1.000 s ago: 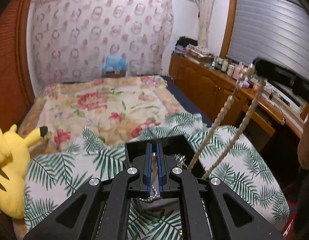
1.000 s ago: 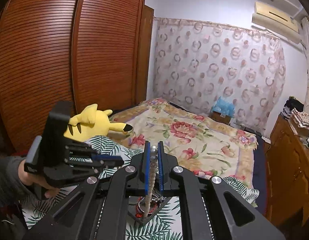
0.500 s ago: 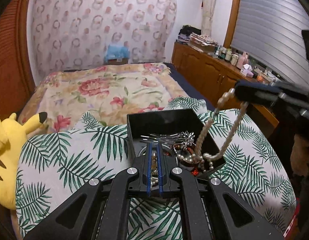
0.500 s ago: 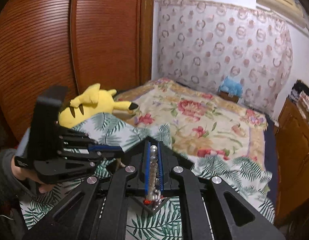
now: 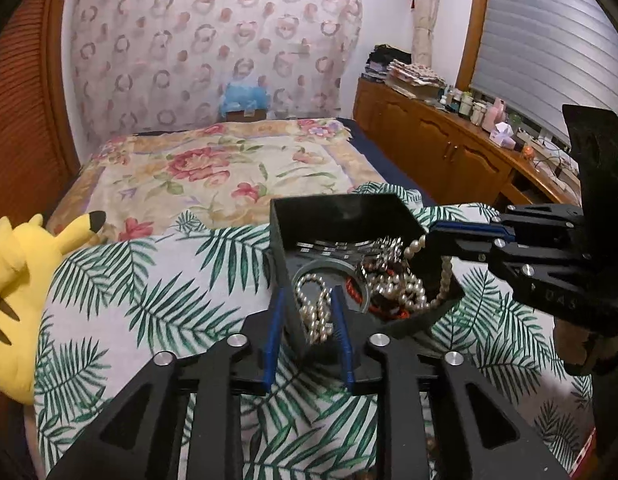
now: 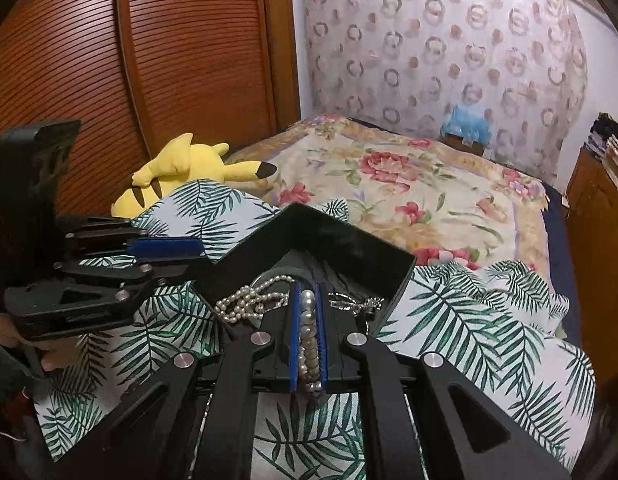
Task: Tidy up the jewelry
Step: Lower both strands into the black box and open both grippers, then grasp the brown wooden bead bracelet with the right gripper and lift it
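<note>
Both of my grippers have come down since a second ago, and the pearl necklace [image 5: 315, 312] that hung stretched between them now sags into the black box [image 5: 341, 208].

Nearest to me, the left gripper [image 5: 307, 320] is opening its jaws; a loop of pearls lies loose between the blue pads [image 5: 273, 324], draped over the box's near wall, and I can't see the pads pressing on it. The right gripper [image 6: 307, 320] is clenched on another stretch of the same strand, beads lined up between its pads.

Just past that, the rest of the necklace is heaped in the box with a grey ring [image 5: 329, 270], red beads [image 5: 389, 308] and silvery pieces [image 6: 355, 304].

I judge the strand light, limp and slippery, apt to snag on that tangle or slide out over the wall. I'd pinch across the beads, never tug, and let it go low over the box.

Farther off lie the leaf-print cloth [image 5: 149, 280], a yellow plush toy [image 5: 17, 272] and the floral bedspread [image 5: 213, 176].
</note>
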